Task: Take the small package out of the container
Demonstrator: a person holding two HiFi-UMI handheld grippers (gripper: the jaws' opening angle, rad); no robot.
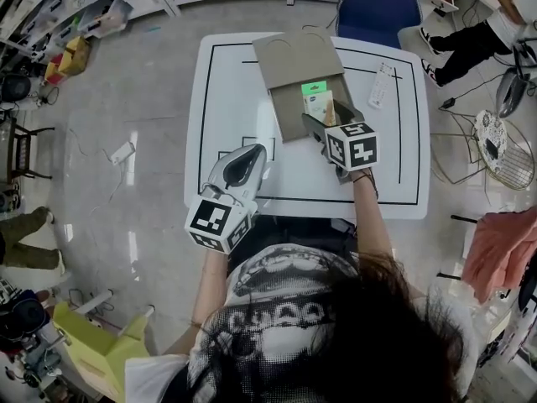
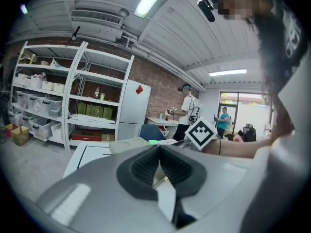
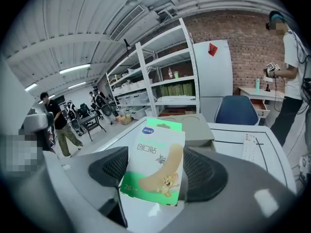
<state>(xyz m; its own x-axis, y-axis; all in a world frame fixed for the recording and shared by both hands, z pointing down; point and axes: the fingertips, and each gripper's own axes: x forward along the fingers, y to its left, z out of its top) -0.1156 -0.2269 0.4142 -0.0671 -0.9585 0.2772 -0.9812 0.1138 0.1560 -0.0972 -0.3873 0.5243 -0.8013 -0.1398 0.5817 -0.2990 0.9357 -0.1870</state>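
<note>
- Hair (image 1: pixel 394 326) of the person fills the bottom of the head view, with both forearms reaching forward over the white worktop (image 1: pixel 226 99).
- Left gripper (image 2: pixel 159 149) sits at the near edge of the worktop, well apart from the container. Its jaws are pressed together with nothing between them, so it looks parked out of the way, since this job seems to need only one gripper.
- Right gripper (image 3: pixel 156 170) is reached forward to the near end of the cardboard container (image 1: pixel 294 65). Its jaws are clamped on the small package (image 3: pixel 156 149), a green and white card pack with a cartoon plaster printed on it.
- The pads pinch the pack by its lower half, one from each side. This leaves the top free and keeps the flat card upright and face-on, probably the firmest hold on something so thin.
- In the head view the pack shows over the container's near right corner. In the right gripper view the container lies behind it on the worktop.
- It looks lifted rather than resting inside, though how far clear it is cannot be told. My guess is that carrying it away from the box is what remains.
</note>
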